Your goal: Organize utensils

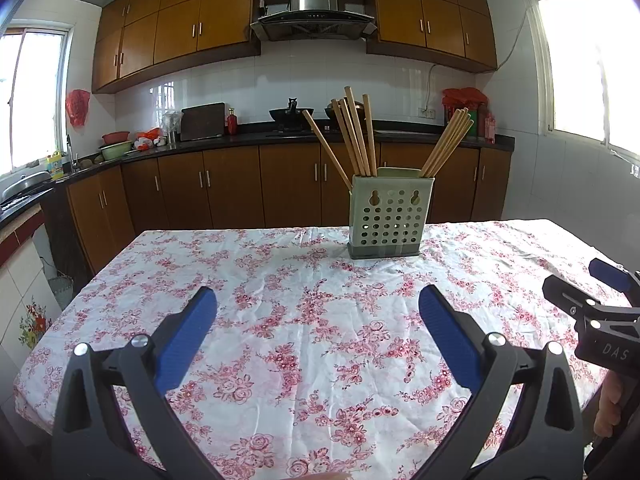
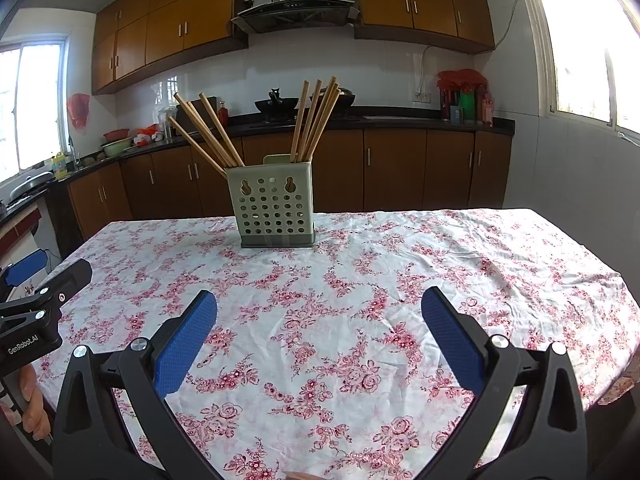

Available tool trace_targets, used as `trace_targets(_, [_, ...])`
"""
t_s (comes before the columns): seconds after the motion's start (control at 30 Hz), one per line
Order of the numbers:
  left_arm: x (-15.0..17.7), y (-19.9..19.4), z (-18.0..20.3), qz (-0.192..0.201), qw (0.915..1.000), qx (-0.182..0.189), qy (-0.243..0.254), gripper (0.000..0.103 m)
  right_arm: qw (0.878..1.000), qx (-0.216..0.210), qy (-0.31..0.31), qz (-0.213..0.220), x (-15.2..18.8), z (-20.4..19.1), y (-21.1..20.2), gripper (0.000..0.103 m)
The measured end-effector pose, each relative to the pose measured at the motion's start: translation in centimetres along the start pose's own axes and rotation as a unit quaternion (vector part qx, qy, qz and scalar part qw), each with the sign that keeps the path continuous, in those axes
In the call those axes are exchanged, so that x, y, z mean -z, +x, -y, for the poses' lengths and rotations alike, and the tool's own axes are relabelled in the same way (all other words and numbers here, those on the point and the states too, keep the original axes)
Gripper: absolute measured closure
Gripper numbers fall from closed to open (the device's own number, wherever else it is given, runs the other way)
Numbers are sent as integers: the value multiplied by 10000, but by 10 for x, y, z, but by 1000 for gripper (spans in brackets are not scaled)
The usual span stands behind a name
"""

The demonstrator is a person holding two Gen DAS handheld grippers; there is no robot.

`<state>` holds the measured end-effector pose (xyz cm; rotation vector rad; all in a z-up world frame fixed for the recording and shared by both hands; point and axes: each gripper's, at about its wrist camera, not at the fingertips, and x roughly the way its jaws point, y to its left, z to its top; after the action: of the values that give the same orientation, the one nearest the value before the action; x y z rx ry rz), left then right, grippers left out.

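A pale green perforated utensil holder (image 1: 386, 218) stands upright at the far side of the table, also in the right wrist view (image 2: 274, 211). Several wooden chopsticks (image 1: 356, 136) stand in it in two bunches, one leaning left and one leaning right (image 2: 316, 120). My left gripper (image 1: 318, 300) is open and empty above the tablecloth, well short of the holder. My right gripper (image 2: 319, 304) is open and empty too, to the right of the left one. Each gripper shows at the edge of the other's view.
The table carries a white cloth with pink flowers (image 1: 304, 320). Behind it run brown kitchen cabinets (image 1: 240, 184) and a dark counter with a wok (image 1: 290, 114), bowls and bottles. Windows are at both sides.
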<state>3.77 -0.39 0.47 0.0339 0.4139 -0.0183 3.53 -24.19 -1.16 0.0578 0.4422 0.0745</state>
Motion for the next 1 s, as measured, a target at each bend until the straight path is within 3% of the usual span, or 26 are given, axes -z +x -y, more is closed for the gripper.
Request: trace_targets(1.0, [2, 1, -1, -20, 10000, -2, -13, 4, 10000, 14, 38, -21, 1, -1, 0, 2])
